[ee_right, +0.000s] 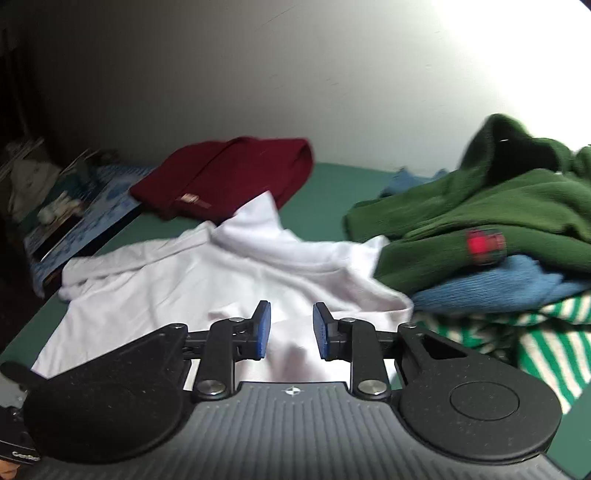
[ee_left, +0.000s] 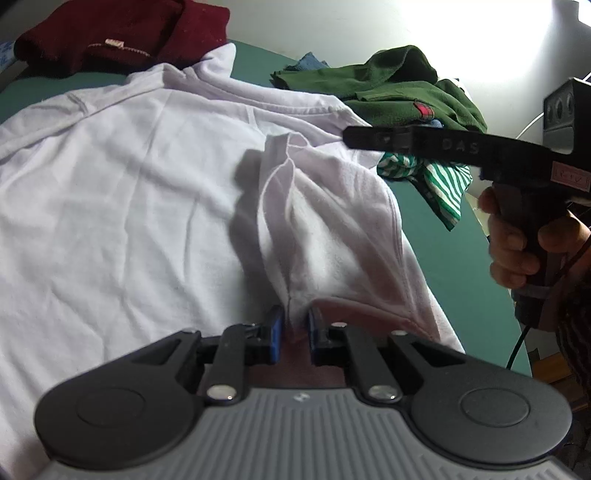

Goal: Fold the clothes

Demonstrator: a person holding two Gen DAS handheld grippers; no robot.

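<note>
A maroon garment (ee_left: 122, 33) lay at eleven o'clock on the green table (ee_left: 255, 55). The white shirt (ee_left: 122, 192) spread across the middle. The left gripper (ee_left: 295, 325) was pinched tight on a raised fold of it. The right gripper (ee_right: 291, 328) hung above the shirt with its jaws parted, holding nothing. Green clothes (ee_right: 498, 214) were heaped at two o'clock.

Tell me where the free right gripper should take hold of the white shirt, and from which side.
Judging by its pose, take the white shirt at the loose hem edge beside the green pile, coming from above and the near side. The left gripper already pinches a raised fold, and that edge lies clear. The right gripper is open, holding nothing.
</note>
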